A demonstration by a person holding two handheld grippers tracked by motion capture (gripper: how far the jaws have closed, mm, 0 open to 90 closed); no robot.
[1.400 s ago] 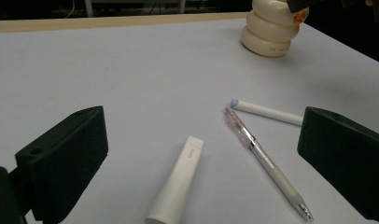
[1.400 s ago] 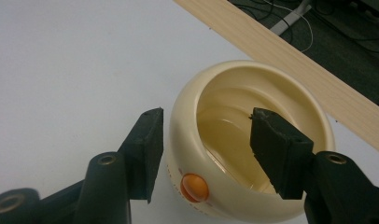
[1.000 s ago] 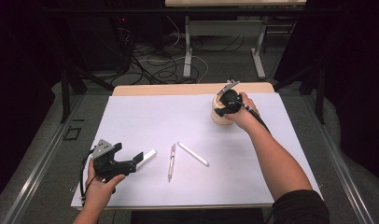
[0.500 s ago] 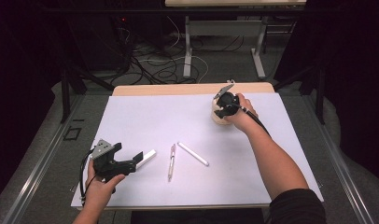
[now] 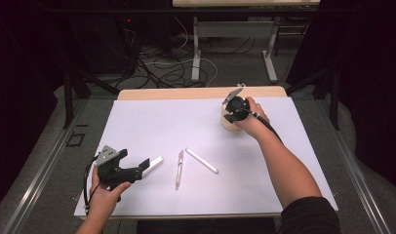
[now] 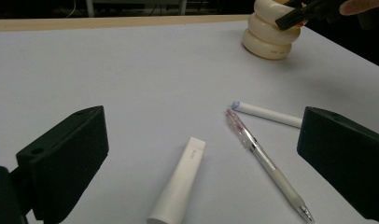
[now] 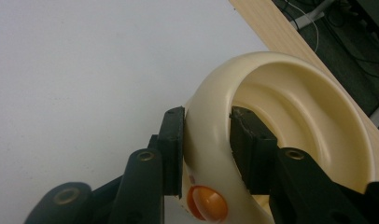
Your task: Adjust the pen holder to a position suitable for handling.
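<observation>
Little has moved since the earlier frames: our right claw (image 5: 233, 108) has settled a touch lower onto the cream holder (image 5: 228, 122), and our left claw (image 5: 143, 165) has kept its place near the front edge of the surface (image 5: 152, 117).

From the right gripper view, our right claw (image 7: 207, 149) is clamped on the rim of the cream holder (image 7: 290, 121), one jaw outside the wall and one inside the bowl, just above an orange button (image 7: 207, 204). That holder stands at the far right of the white surface, well apart from the pens.

Our left claw (image 6: 201, 154) is spread wide and grips nothing. The white tube (image 6: 180, 184) lies straight ahead between its jaws, its long axis running nearly along the claw's own line, so we judge a turn of the wrist is needed to close across it. Beside it lie the clear pen (image 6: 267, 164) and the white pen (image 6: 267, 113), both nearer our left hand than our right.

The high view gives the whole layout, with tube (image 5: 152, 165), clear pen (image 5: 179, 168) and white pen (image 5: 201, 160) in a row; the right gripper view adds the grip on the rim.
</observation>
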